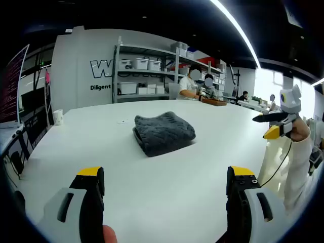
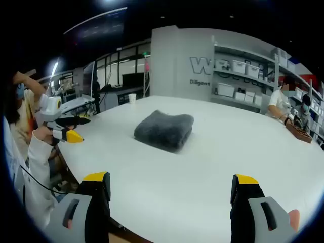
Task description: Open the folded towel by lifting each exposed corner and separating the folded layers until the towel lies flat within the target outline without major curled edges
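Approach step: both hand-held grippers, left [image 1: 164,190] and right [image 2: 172,195], jaws apart, face the folded towel [image 1: 163,132] at 12 o'clock on the surface [image 1: 152,197]; next, reach an exposed corner.

White cup [image 1: 57,117] near table [image 1: 167,177] edge; shelves [image 1: 147,71] with bins; 2 seated people.

Your towel [image 1: 164,132] lies folded mid-table [image 1: 152,202], well ahead of both grippers. A cup [image 1: 57,117] stands at the table's far left edge. Shelves [image 1: 147,71] stand behind the table, with people seated to their right.
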Action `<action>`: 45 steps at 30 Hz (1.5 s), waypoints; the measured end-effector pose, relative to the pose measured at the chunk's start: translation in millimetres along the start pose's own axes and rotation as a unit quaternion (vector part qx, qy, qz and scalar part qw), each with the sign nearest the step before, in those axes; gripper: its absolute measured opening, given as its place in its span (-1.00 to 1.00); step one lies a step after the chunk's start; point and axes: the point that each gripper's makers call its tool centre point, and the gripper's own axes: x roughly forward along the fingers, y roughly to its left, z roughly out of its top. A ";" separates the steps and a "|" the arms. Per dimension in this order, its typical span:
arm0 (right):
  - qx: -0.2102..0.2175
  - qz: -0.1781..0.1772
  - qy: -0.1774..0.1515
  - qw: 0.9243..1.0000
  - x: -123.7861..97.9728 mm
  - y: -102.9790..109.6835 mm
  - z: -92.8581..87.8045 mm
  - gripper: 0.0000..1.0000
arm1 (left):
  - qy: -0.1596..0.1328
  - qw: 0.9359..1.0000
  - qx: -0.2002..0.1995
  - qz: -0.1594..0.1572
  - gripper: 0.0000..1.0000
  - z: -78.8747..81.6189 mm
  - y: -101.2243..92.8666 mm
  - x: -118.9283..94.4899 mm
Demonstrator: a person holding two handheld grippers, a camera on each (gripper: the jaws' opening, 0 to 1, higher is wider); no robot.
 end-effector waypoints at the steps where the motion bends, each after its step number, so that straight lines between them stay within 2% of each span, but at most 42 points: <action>1: 0.000 -0.002 -0.001 1.000 -0.6 -0.8 0.3 0.99 | 0.000 1.000 0.000 -0.001 0.99 -0.2 -0.3 0.5; 11: 0.004 -0.003 -0.001 1.000 -1.3 -3.7 0.1 0.99 | 0.004 1.000 0.000 -0.001 0.99 -3.0 -1.4 0.9; 32: 0.003 -0.012 -0.005 1.000 -3.3 -4.0 2.3 0.99 | -0.001 1.000 0.004 -0.005 0.99 1.2 -2.3 -3.3; 39: -0.003 -0.004 -0.020 1.000 -0.1 1.1 12.0 0.99 | -0.003 1.000 0.009 -0.018 0.99 4.7 0.1 -10.8; 45: -0.028 0.004 0.005 1.000 10.9 -3.2 11.3 0.99 | -0.008 1.000 0.005 -0.020 0.99 4.7 5.1 -14.1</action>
